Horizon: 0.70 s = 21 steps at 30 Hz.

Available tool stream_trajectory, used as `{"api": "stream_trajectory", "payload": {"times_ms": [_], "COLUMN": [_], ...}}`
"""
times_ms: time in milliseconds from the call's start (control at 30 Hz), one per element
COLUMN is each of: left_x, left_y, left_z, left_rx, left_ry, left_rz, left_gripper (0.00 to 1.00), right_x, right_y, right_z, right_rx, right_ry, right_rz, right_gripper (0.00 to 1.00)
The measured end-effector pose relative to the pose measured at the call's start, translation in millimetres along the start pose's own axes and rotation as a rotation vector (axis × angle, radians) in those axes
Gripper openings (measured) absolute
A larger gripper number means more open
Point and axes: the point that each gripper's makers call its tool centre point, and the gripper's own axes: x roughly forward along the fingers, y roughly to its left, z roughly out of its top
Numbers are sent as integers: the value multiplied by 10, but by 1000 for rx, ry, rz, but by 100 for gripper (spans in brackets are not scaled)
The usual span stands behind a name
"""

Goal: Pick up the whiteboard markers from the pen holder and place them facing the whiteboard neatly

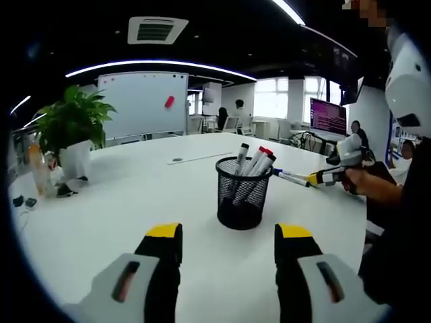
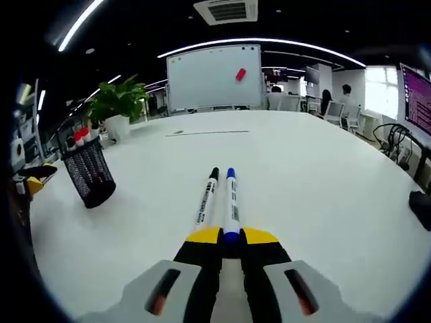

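A black mesh pen holder (image 1: 241, 195) stands on the white table (image 1: 121, 202) with several markers (image 1: 254, 161) upright in it, red and black caps showing. My left gripper (image 1: 229, 235) is open just in front of the holder, with nothing between its jaws. My right gripper (image 2: 231, 237) is shut on a blue-capped marker (image 2: 231, 198), whose cap points toward the whiteboard (image 2: 214, 77). A black-capped marker (image 2: 207, 195) lies on the table right beside it, parallel. In the left gripper view the right gripper (image 1: 323, 177) reaches in from the right with the blue marker (image 1: 289, 176).
A potted plant (image 1: 71, 128) and bottles (image 1: 39, 168) stand at the table's left end. A thin strip (image 2: 209, 132) lies on the table near the whiteboard. People sit at desks behind. A monitor (image 2: 417, 94), cables and a dark object (image 2: 421, 205) are at the right.
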Motion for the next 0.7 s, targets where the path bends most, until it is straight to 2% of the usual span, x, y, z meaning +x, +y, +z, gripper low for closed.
{"api": "stream_trajectory", "payload": {"times_ms": [700], "left_x": [4], "left_y": [-17], "left_z": [-6], "left_rx": [-1], "left_ry": [2], "left_rz": [0], "left_gripper": [56], "right_x": [-23], "right_y": [-21], "right_z": [-6], "right_rx": [17], "right_ry": [-3], "right_rz": [3], "right_gripper": [14]}}
